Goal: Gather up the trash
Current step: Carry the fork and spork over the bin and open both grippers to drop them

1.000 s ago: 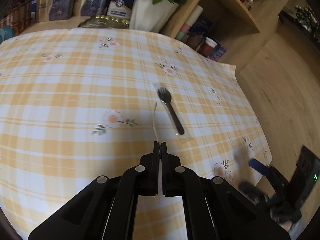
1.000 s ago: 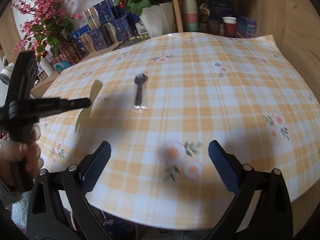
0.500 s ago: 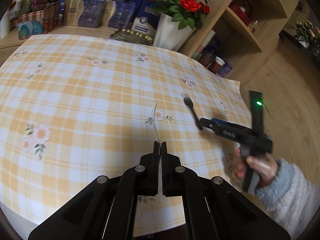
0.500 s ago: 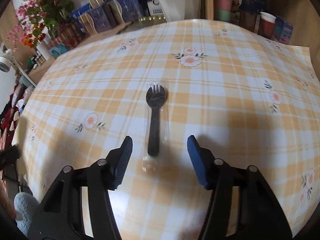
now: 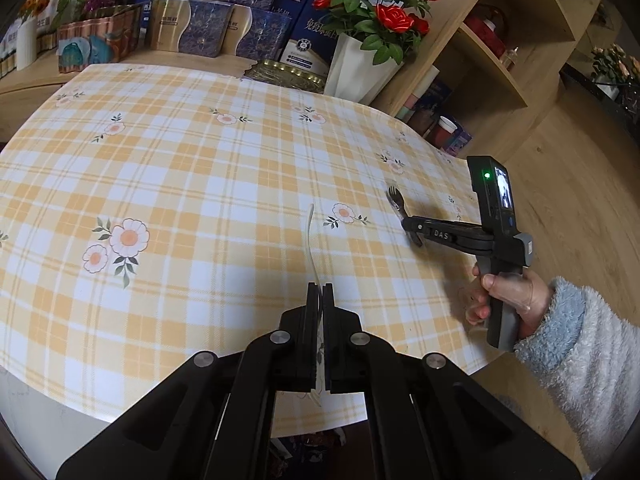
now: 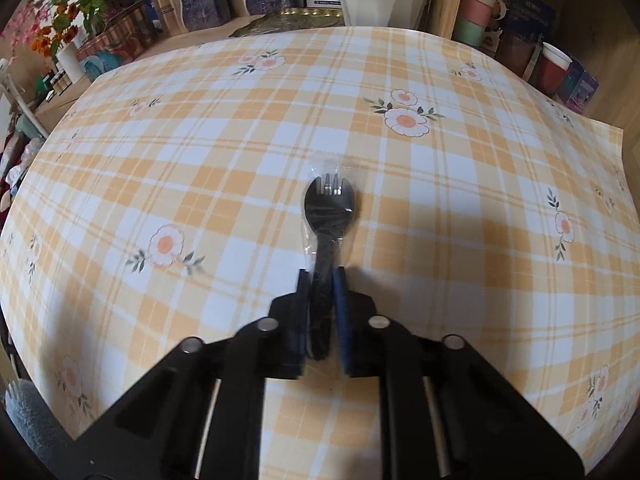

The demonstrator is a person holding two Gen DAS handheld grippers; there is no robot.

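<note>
Checked tablecloth under wrapped black spork, handle pinched in just-closed right claw.

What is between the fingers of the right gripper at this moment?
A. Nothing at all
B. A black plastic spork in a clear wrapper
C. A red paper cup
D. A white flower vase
B: in the right wrist view the right gripper has its jaws closed on the handle of the black spork, which lies in its clear wrapper on the checked tablecloth.
</note>
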